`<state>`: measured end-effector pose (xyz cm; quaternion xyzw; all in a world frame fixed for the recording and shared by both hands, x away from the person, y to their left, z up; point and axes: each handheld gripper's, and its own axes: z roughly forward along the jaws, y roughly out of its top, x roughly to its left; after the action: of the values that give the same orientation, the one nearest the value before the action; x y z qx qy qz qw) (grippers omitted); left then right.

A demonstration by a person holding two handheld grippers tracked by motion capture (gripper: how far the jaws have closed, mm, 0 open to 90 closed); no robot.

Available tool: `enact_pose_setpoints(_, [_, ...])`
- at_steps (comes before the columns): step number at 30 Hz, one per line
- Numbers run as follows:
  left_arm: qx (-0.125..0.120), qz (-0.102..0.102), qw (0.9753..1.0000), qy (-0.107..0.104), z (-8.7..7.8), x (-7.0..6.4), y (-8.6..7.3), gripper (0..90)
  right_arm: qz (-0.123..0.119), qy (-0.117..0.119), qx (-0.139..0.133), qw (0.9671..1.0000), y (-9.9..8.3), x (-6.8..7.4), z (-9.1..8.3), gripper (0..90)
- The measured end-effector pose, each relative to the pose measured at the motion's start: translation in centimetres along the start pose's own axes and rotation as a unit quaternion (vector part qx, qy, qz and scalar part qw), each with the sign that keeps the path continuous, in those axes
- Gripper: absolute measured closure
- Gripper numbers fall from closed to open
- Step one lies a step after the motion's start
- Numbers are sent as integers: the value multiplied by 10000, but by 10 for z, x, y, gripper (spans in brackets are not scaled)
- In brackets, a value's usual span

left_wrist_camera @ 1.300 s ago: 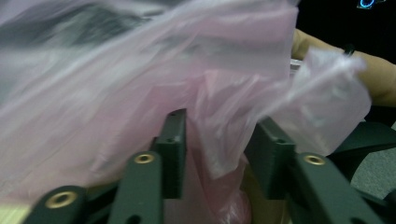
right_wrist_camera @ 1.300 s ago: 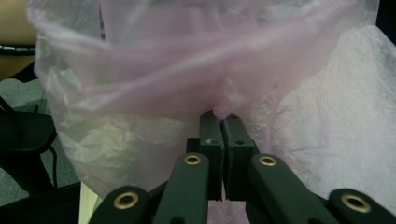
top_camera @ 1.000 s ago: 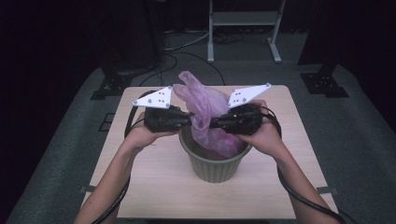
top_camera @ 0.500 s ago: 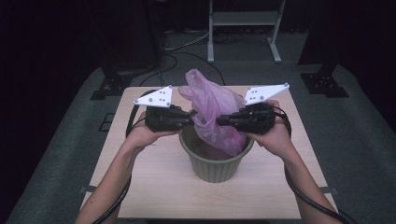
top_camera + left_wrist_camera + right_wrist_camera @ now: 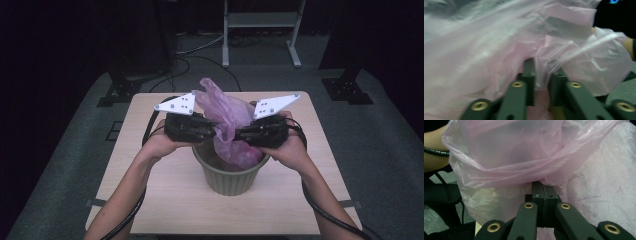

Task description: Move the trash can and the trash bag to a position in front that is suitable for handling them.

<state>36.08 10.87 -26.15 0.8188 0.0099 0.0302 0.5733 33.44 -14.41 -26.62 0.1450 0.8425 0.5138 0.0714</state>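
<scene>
Counter (image 5: 165, 200): green ribbed pot (image 5: 231, 176) at centre. Pink plastic bag (image 5: 227, 117) half inside pot, top bunched above rim. Judged step: spreading bag as liner. Left tool (image 5: 212, 131) pinches bag film; right tool (image 5: 239, 134) clamped tight on fold. Pull edges apart evenly, outward over rim, gently — thin film tears.
</scene>
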Motion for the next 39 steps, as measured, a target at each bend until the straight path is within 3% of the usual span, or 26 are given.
enact_pose_setpoints(3, [27,15,10000,45,-2,1,0,897,8,-32,-11,10000,-1,0,-2,900])
enact_pose_setpoints(12, [184,-46,9997,138,-6,1,1,900,58,-65,-134,9999,-2,-3,-10,900])
enact_pose_setpoints(25, [399,32,9990,216,-11,1,1,900,146,-234,-304,9992,-6,-7,-31,900])
enact_pose_setpoints(39, [496,-61,9976,490,-32,3,-7,900,339,-545,-345,9973,-25,-16,-62,900])
